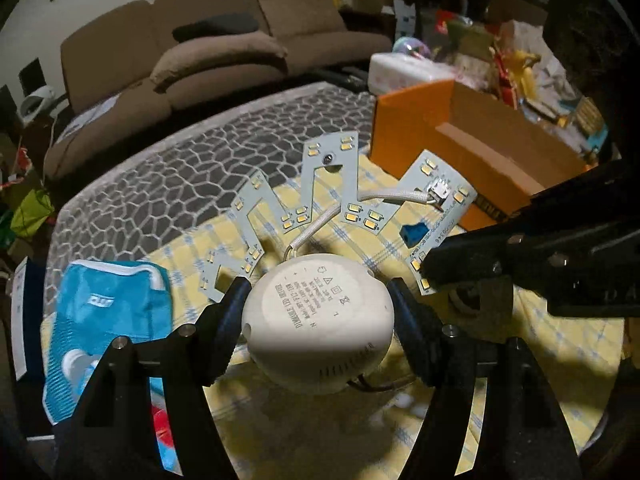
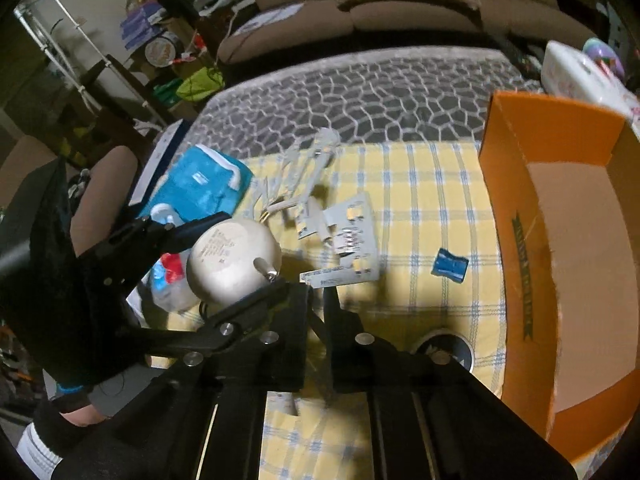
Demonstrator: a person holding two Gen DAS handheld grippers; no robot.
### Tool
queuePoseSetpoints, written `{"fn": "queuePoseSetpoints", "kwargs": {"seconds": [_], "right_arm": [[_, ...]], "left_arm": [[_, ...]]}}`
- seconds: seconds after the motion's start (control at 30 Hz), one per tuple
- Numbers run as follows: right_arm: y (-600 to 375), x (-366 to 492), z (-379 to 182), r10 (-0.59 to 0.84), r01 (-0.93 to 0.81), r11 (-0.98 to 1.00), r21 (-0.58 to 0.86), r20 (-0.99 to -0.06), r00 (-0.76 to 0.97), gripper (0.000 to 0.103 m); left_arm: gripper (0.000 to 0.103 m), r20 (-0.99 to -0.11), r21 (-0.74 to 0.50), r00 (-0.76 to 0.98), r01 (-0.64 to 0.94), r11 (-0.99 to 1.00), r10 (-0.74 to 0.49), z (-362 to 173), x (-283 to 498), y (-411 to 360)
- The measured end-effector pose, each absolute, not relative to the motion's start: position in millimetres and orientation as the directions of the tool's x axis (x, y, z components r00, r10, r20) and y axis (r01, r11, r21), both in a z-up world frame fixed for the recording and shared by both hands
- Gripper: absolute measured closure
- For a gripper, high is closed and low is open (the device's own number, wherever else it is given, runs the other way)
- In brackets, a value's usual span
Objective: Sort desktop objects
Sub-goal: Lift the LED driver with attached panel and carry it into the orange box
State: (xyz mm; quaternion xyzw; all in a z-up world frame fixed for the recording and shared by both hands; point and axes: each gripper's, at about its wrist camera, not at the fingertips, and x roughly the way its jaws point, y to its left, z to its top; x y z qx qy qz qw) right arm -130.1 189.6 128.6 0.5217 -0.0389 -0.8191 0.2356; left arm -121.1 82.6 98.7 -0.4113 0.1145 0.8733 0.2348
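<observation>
While the left gripper (image 1: 318, 328) clamps the driver (image 1: 318, 326), the right gripper (image 2: 318, 294) pinches the LED board (image 1: 344, 204) left of the orange box (image 2: 560, 240).

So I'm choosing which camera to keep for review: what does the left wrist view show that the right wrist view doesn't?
Only the left wrist view shows the printed label on the white LED driver and the individual chips on the zigzag LED board. Only the right wrist view shows the inside of the orange box and the person's gloved hand. Both show the left claw gripping the driver, the right claw pinching the board's edge, and the small blue block.
</observation>
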Motion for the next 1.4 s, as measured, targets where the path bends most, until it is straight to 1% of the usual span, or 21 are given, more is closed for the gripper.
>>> {"fn": "queuePoseSetpoints", "kwargs": {"seconds": [0.13, 0.4, 0.7, 0.9, 1.07, 1.27, 1.4], "right_arm": [[187.5, -124.3, 151.3, -0.447, 0.345, -0.88, 0.327, -0.815, -0.368, 0.098], [183.4, -105.7, 197.2, -0.453, 0.369, -0.877, 0.309, -0.787, -0.418, 0.098], [203.4, -95.9, 244.5, -0.468, 0.365, -0.875, 0.317, -0.744, -0.477, 0.098], [236.4, -94.0, 264.2, -0.457, 0.331, -0.886, 0.324, -0.726, -0.513, 0.098], [274.4, -96.6, 273.5, -0.445, 0.285, -0.895, 0.342, -0.715, -0.539, 0.098], [324.1, -100.3, 280.2, -0.4, 0.237, -0.916, 0.323, -0.721, -0.566, 0.098], [354.0, -101.1, 279.7, -0.376, 0.21, -0.926, 0.313, -0.724, -0.579, 0.098]], "left_arm": [[0.036, -0.75, -0.005, -0.577, -0.487, -0.874, 0.325, 120.9, -110.8, 71.5], [0.036, -0.706, -0.023, -0.618, -0.47, -0.882, 0.347, 165.3, -93.9, 59.5], [0.036, -0.657, -0.023, -0.659, -0.468, -0.883, 0.366, 215.1, -84.6, 69.7], [0.036, -0.632, -0.017, -0.67, -0.491, -0.871, 0.39, 242.7, -83.0, 100.9], [0.036, -0.638, 0.001, -0.66, -0.516, -0.857, 0.397, 253.1, -85.0, 142.8], [0.036, -0.642, -0.005, -0.637, -0.552, -0.834, 0.426, 254.3, -91.0, 193.1], [0.036, -0.64, -0.043, -0.612, -0.574, -0.817, 0.464, 252.3, -98.5, 225.1]]}}
